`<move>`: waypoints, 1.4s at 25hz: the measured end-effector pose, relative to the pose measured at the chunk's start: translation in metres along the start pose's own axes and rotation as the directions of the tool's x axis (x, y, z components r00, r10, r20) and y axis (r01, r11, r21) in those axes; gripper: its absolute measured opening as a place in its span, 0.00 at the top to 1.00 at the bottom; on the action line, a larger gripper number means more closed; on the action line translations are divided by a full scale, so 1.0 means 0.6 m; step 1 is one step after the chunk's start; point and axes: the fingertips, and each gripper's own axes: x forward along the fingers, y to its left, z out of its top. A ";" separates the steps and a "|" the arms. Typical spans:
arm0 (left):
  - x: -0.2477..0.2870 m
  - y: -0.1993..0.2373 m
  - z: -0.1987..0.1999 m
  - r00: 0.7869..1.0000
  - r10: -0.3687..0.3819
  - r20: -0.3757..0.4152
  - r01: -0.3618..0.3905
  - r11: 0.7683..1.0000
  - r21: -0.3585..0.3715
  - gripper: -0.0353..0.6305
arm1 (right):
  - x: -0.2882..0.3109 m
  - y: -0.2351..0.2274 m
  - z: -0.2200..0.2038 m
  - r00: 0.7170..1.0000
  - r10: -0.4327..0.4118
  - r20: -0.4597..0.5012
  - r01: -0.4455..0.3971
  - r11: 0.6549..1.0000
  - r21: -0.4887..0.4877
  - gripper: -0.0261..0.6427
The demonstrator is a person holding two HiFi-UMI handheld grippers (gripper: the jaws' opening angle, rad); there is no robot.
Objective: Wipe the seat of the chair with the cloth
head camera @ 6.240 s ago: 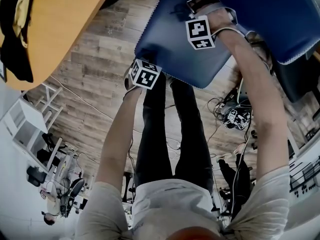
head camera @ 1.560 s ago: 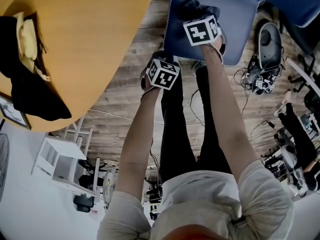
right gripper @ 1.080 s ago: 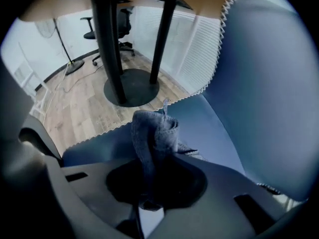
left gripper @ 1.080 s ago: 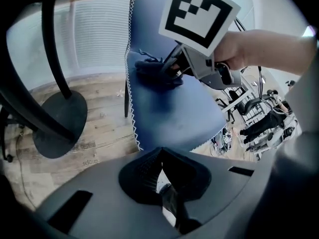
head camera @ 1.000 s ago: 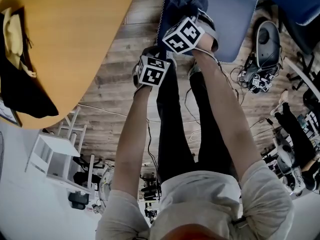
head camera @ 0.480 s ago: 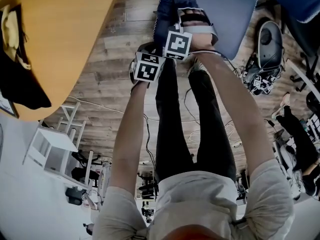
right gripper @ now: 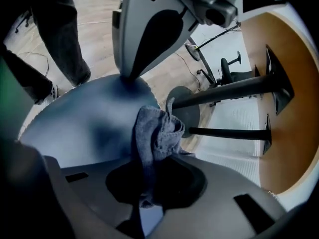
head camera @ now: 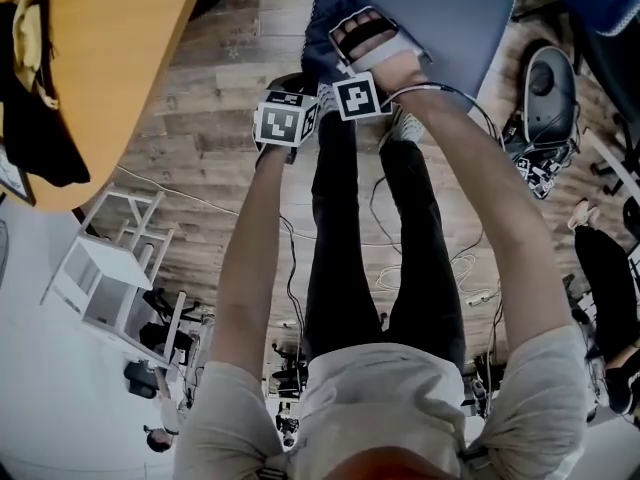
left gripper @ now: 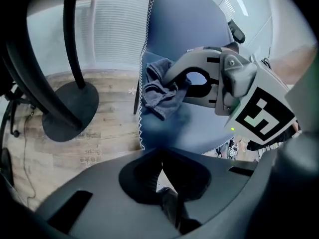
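While one cloth point(right gripper: 155, 131) rests on one seat point(right gripper: 79, 118), right tongs point(right gripper: 143, 195) pinching it, left tongs point(left gripper: 162, 183) pressed together.

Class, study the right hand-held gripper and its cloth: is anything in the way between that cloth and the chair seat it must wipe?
Nothing visible does. The cloth, clamped in the right hand-held gripper, lies directly on the blue seat near its stitched edge. The left hand-held gripper is at the seat's rim, clear of the cloth.

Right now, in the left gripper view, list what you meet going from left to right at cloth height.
black table base → cloth → marker cube
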 end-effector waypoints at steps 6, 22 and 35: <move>0.000 0.002 -0.002 0.999 0.051 -0.002 -0.051 0.999 -0.006 0.91 | -0.007 0.013 0.001 1.000 -0.001 0.005 0.001 0.999 -0.035 0.86; -0.006 0.014 -0.004 0.975 0.218 0.051 -0.212 0.973 -0.095 0.91 | -0.065 0.119 -0.051 0.999 0.047 0.016 -0.047 0.998 0.043 0.86; -0.009 0.019 -0.006 0.926 0.372 0.065 -0.356 0.917 -0.180 0.91 | -0.133 0.248 -0.130 0.971 0.228 -0.069 -0.229 0.973 -0.016 0.86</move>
